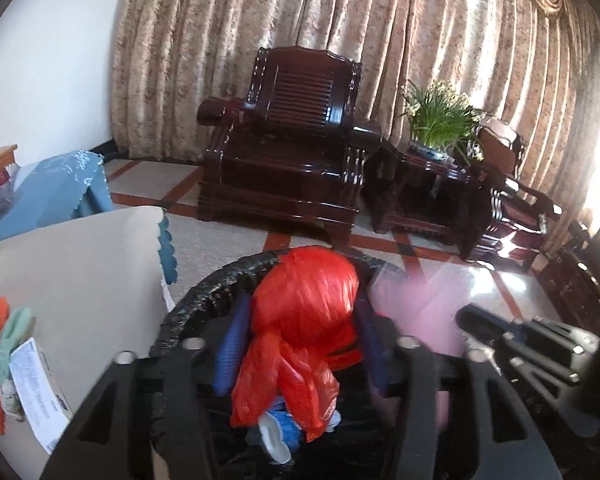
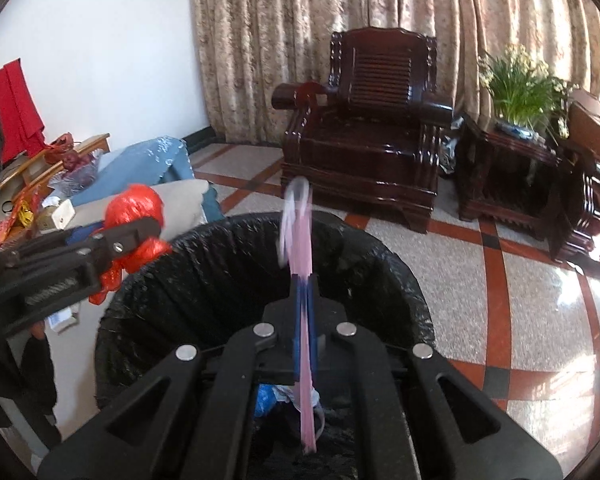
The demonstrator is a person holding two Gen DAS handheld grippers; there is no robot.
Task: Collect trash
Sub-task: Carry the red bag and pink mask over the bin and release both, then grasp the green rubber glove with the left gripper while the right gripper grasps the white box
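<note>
The left hand-held gripper (image 1: 296,328) is hovering over the black-lined trash bin (image 1: 204,292) with the crumpled red plastic bag (image 1: 304,320) sitting between its blue pads (image 1: 230,344), the jaws standing fairly wide so that I cannot tell whether the pads are pressing on it. The right hand-held gripper (image 2: 305,292) is reaching over the same bin beside it, its jaws standing narrow and pinching a thin pink plastic bag (image 2: 300,236) that is sticking up past the fingertips and hanging below them into the bin. Inside the bin, blue and white scraps (image 1: 276,432) are lying at the bottom, and the bench (image 1: 80,264) is standing just left of the bin.
</note>
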